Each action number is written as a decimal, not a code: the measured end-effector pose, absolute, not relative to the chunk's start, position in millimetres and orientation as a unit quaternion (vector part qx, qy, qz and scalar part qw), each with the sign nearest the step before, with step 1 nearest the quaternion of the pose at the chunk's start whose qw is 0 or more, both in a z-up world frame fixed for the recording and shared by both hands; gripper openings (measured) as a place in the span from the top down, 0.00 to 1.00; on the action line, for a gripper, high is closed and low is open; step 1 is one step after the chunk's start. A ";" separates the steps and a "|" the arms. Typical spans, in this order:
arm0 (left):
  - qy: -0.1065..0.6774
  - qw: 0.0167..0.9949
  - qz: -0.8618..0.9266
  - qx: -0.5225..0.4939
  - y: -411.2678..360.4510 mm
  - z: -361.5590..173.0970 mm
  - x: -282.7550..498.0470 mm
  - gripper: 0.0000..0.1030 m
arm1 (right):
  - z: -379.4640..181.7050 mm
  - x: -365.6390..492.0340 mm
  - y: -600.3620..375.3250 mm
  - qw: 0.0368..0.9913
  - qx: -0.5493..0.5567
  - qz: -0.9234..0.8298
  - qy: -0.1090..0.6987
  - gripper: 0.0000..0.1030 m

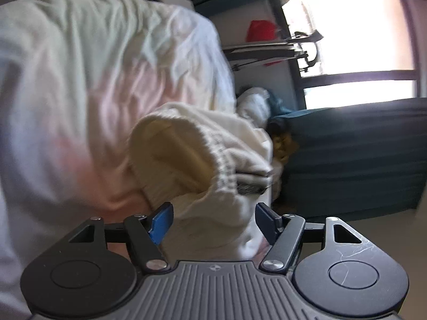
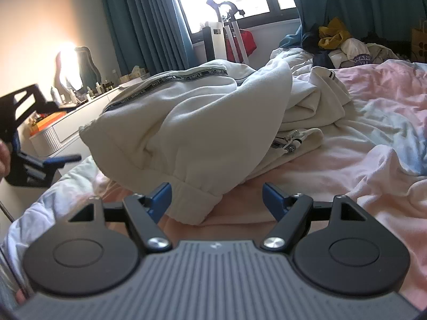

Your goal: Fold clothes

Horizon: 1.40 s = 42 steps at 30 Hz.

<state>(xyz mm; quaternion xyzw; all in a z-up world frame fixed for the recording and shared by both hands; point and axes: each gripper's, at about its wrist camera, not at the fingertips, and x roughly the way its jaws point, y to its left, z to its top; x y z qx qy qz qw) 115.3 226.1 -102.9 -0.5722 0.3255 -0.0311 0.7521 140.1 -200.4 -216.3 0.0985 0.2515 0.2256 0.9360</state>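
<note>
Centre of right wrist view: cream sweatshirt (image 2: 186, 122) heaped on pink-and-white bedsheet (image 2: 373, 138), ribbed hem touching sheet between fingers of right gripper (image 2: 216, 200). Jaws spread apart, gripping nothing. Upper right: pile of clothes (image 2: 339, 45), yellow garment (image 2: 332, 36) topmost. Left edge: left gripper (image 2: 40, 144), away from sweatshirt. Left wrist view, blurred: left gripper (image 1: 213, 220) jaws apart, sweatshirt cuff (image 1: 181, 157) opening toward camera between fingers. Paper bag (image 2: 419, 44) upper right, contents not visible.

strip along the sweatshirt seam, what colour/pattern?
Dark strip with repeated pale lettering, on the cream sweatshirt. Clearest in the right wrist view.
</note>
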 end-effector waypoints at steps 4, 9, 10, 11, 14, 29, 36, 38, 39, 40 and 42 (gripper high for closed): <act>0.337 0.756 0.015 -0.561 229.5 -108.7 109.6 0.29 | -218.3 141.1 -199.3 0.935 0.095 0.225 0.256 0.25; 0.300 0.745 0.019 -0.595 240.3 -111.6 106.4 0.20 | -217.4 140.4 -200.5 0.937 0.095 0.222 0.253 0.25; 0.291 0.745 0.017 -0.600 241.4 -111.1 106.2 0.18 | -217.3 140.0 -201.0 0.937 0.097 0.222 0.252 0.25; 0.282 0.744 0.015 -0.605 242.5 -110.6 106.0 0.18 | -217.4 140.1 -201.6 0.937 0.099 0.221 0.252 0.25; 0.261 0.742 0.010 -0.618 244.0 -111.0 108.2 0.17 | -217.5 141.1 -202.0 0.936 0.103 0.222 0.254 0.25; 0.280 0.740 -0.072 -0.607 182.7 -115.4 174.9 0.32 | -221.9 141.7 -200.5 0.935 0.099 0.222 0.259 0.25; 0.210 0.771 -0.050 -0.600 204.3 -75.4 192.4 0.86 | -221.7 142.3 -204.4 0.936 0.108 0.214 0.258 0.25; 0.185 0.789 -0.025 -0.585 225.2 -52.3 208.8 0.87 | -221.1 143.1 -205.3 0.938 0.106 0.211 0.254 0.25; 0.172 0.798 -0.013 -0.577 235.7 -40.8 217.2 0.87 | -221.0 143.7 -205.9 0.939 0.107 0.209 0.252 0.25; 0.162 0.812 0.006 -0.560 246.5 -28.2 228.4 0.87 | -221.2 145.3 -207.5 0.939 0.111 0.208 0.251 0.25; 0.146 0.834 0.048 -0.531 268.1 -8.6 253.5 0.88 | -221.8 148.7 -210.9 0.939 0.120 0.204 0.250 0.25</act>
